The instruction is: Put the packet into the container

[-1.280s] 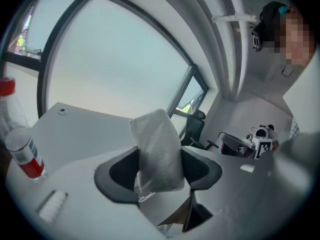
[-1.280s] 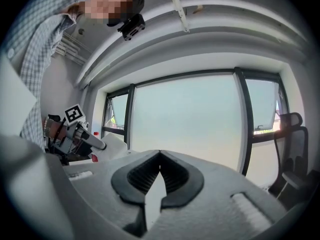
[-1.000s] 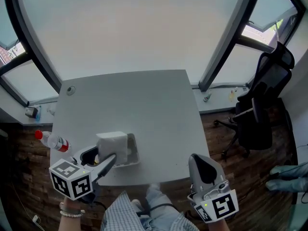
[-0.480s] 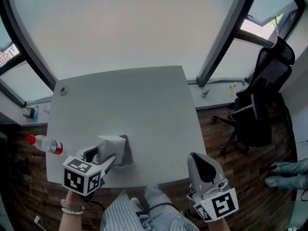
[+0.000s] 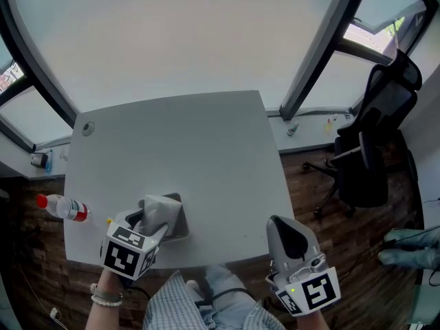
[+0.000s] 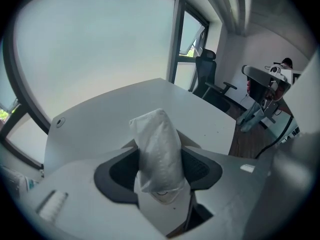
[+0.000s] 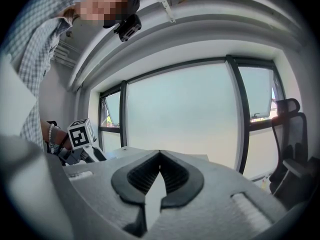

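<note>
Left claw (image 5: 147, 227) lowered white packet (image 5: 160, 210) toward container (image 5: 181, 220).

I counted two grippers in my hands: one left gripper (image 5: 152, 227) and one right gripper (image 5: 289, 225). Each carried one cube with square markers, so two in all: the left marker cube (image 5: 126, 257) and the right marker cube (image 5: 314, 295). There was one white packet (image 6: 157, 149), between the left gripper's jaws. There was one container (image 5: 180, 220), right at that gripper's tips. Under both grippers stood one grey table (image 5: 192, 143), with one round hole (image 5: 87, 126) well ahead of the left gripper. I saw one bottle (image 5: 62, 207) with a red cap, off to the left gripper's left. There was one black office chair (image 5: 375, 157), well ahead and right of the right gripper.
</note>
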Motion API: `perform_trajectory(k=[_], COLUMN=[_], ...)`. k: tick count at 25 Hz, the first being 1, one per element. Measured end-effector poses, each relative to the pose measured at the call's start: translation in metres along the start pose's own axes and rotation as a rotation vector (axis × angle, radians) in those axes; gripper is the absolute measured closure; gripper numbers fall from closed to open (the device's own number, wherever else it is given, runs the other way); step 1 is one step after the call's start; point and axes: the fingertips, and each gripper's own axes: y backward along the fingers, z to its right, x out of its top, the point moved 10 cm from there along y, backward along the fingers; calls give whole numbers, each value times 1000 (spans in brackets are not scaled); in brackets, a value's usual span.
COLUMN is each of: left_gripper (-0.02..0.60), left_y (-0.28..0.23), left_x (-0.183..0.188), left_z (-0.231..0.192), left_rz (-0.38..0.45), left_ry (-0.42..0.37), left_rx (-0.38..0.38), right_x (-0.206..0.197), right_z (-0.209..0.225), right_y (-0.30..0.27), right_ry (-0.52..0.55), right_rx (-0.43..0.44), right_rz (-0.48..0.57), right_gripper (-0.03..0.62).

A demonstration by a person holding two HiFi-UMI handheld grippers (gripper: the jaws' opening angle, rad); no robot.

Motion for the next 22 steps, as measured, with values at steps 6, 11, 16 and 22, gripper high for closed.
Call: perform_trajectory(k=[6,11,16,22], left_gripper=[319,318,313,299], left_y=[-9,-19,-28,-30], left_x=[-3,-7,-5,-7], left_z=[3,13,24,27], left_rz=[-55,-131,-159,-131], left_ry=[-109,-257,-375,-416], left_rx=[33,88,113,125], right_x=[-1,-2,-4,-5], right_z=[-2,-6,-8,-11], right_y=[-2,-5,-6,-7], right_ry=[-4,-5,-8,-10], right_rx=[3,6,9,11], right_rz=[-8,-10,-16,-20], right_gripper=[592,592,592,592])
